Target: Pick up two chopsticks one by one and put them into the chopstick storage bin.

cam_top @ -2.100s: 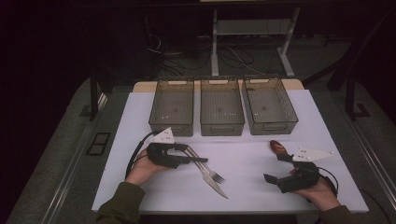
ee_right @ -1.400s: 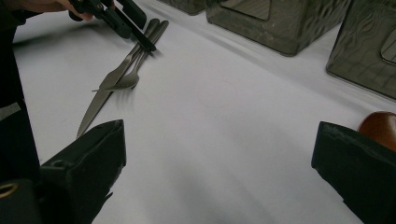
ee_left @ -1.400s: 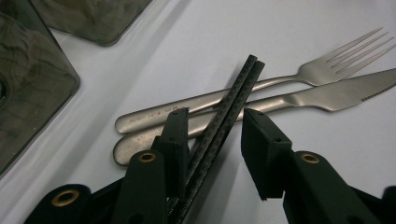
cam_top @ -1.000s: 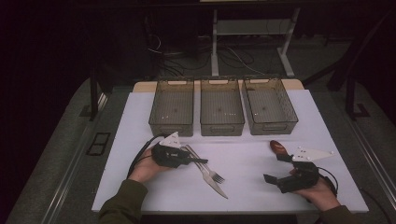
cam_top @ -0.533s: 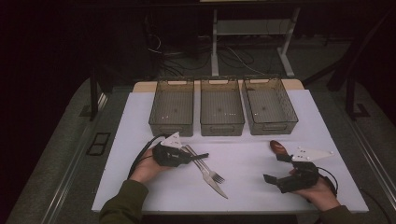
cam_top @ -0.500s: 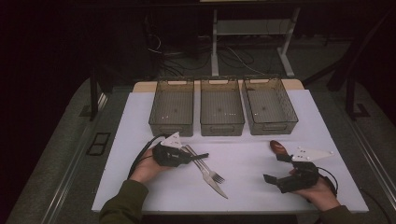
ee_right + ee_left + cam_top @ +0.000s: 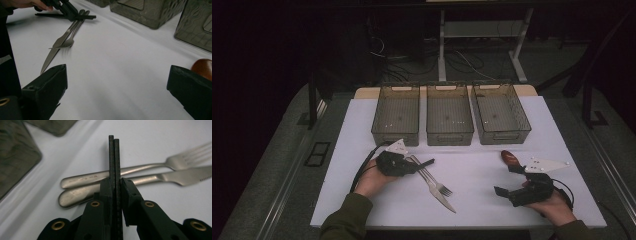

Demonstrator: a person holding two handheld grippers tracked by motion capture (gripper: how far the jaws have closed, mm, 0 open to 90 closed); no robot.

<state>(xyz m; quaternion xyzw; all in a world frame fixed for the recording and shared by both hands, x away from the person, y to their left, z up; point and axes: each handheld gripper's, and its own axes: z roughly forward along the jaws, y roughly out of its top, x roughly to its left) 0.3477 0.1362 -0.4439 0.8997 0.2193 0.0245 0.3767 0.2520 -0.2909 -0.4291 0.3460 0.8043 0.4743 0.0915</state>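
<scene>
Our left gripper (image 7: 114, 140), jaws just pressed together with nothing between, hovers over the fork (image 7: 140, 168) and knife (image 7: 150, 180) handles.

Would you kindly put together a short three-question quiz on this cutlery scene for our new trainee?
1. How many bins stand in the row on the table?
2. True or false: the left tool has its jaws pressed together with nothing between them.
3. Which lies nearest the right tool: A) the fork, B) the knife, C) the brown spoon?

Key: 1. Three. 2. True; the jaws have just been closing above the cutlery handles. 3. C.
</scene>
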